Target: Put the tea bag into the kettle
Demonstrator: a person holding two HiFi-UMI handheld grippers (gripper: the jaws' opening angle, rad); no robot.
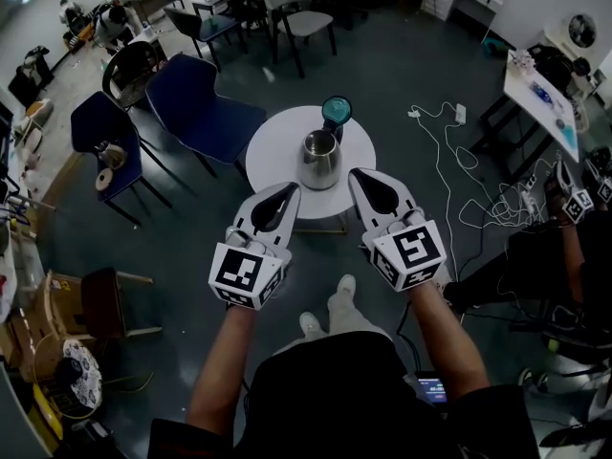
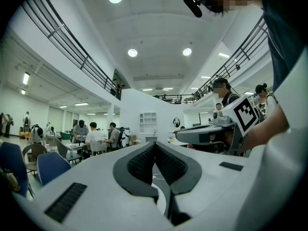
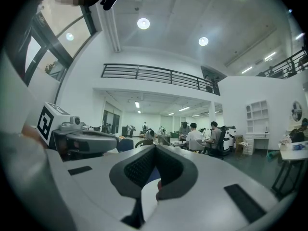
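**Both tongs closed and empty, facing the kettle on the round desk**

The left tongs [image 1: 290, 191] are pressing their ribbed pads together at the tips and are gripping nothing. The right tongs [image 1: 359, 178] are doing the same, and only the white desk top is showing through the slot below their pads. Both are pointing level and side by side toward 12 o'clock. Judged from this pose, the person is carrying them at rest rather than working with them, since neither is reaching down to the desk.

The steel kettle [image 1: 319, 159] is standing upright on the white round desk [image 1: 273, 146]. It is lying at 1 o'clock of the left tongs and 11 o'clock of the right, near both but touching neither. Its mouth is appearing dark and open, and its inside is too small to read. A teal round object [image 1: 336, 111] is sitting just behind the kettle, at the desk's 12 o'clock edge.

The tea bag is not showing in any view, neither between the pads nor on the bare desk. It may be lying inside the kettle already, or waiting somewhere unseen such as the teal object, and the scene is fitting either case.

Further out, blue chairs [image 1: 196, 103] are standing at the desk's 10 o'clock. White cables [image 1: 449, 161] are trailing over the floor at 3 o'clock.
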